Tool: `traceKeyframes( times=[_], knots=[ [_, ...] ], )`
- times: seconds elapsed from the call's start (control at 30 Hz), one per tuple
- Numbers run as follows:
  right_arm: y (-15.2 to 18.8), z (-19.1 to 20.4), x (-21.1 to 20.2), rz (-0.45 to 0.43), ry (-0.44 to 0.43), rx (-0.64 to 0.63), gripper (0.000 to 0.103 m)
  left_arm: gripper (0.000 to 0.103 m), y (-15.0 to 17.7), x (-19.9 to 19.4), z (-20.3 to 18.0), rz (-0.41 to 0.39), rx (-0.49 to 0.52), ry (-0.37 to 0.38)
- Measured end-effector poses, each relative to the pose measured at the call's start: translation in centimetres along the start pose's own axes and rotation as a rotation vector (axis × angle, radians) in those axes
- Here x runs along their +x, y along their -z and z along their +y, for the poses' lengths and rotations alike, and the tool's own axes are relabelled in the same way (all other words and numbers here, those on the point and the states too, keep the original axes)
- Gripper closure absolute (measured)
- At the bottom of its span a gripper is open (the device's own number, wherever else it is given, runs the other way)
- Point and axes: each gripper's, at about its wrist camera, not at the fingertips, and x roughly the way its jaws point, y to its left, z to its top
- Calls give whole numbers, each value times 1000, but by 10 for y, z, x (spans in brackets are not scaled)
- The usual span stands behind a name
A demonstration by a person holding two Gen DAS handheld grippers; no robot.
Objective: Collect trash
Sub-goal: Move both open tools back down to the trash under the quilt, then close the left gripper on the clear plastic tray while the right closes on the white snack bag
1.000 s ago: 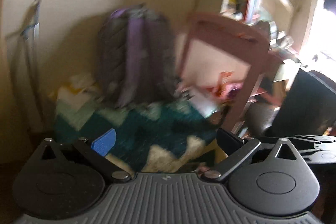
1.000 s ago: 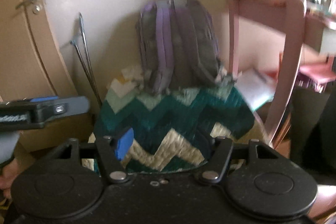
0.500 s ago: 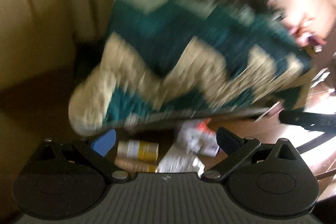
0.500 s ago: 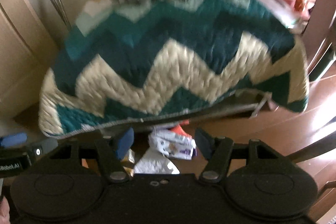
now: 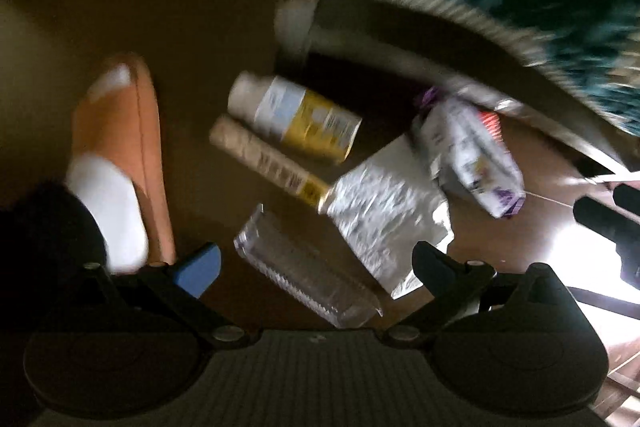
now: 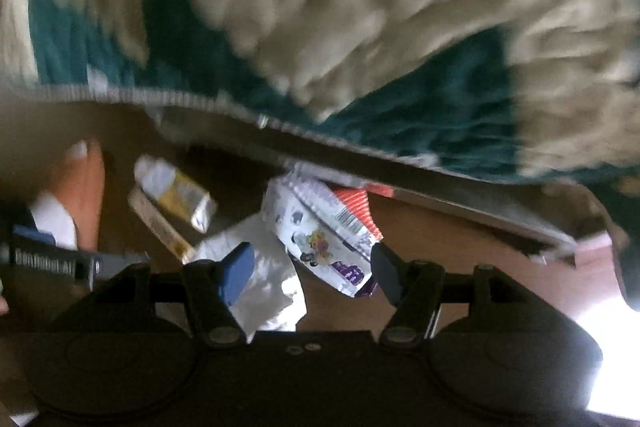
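Trash lies on a brown wooden floor under a bed's edge. In the left wrist view I see a yellow and white bottle (image 5: pixel 296 117), a tan tube (image 5: pixel 268 161), a clear plastic bottle (image 5: pixel 304 273), a crumpled white sheet (image 5: pixel 384 211) and a white and purple wrapper (image 5: pixel 472 155). My left gripper (image 5: pixel 316 267) is open above the clear bottle, holding nothing. In the right wrist view my right gripper (image 6: pixel 312 271) is open over the wrapper (image 6: pixel 320 231) and the white sheet (image 6: pixel 264 279). The yellow bottle (image 6: pixel 176 191) lies to their left.
A teal and cream zigzag quilt (image 6: pixel 360 19) hangs over the bed's edge (image 5: pixel 440 7) above the trash. A person's foot in a white sock and orange slipper (image 5: pixel 120 155) stands left of the trash. Bright sunlight falls on the floor at right (image 5: pixel 592 251).
Both grippers have dropped from facing the backpack and quilt to pointing down at the floor. The trash has come into view and grown larger. Both sets of jaws stayed open.
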Motion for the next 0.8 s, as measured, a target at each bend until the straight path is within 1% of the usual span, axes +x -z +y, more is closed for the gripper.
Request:
traceKeyframes(
  times=[0.13,0.23,0.3,0.4,0.53,0.6,0.67,0.77,0.8],
  knots=[
    [4,8,42,41,8,-179,39,0,2,45,15,95,-103,-20],
    [5,10,70,64,11,-300,39,0,4,73,23,145,-156,-31],
    [5,10,86,65,19,-369,39,0,5,88,25,163,-176,-38],
    [4,9,106,69,33,-448,39,0,8,104,25,187,-172,-51],
    [5,2,132,88,54,-472,39,0,10,119,23,202,-169,-51],
    [7,-1,145,106,59,-459,39,1,10,127,23,218,-169,-49],
    [11,-4,156,130,75,-438,39,1,11,136,23,250,-165,-55],
    [20,-5,165,153,82,-430,39,1,13,148,24,281,-171,-59],
    [23,-3,166,141,93,-440,39,1,14,150,23,284,-168,-59]
  ],
)
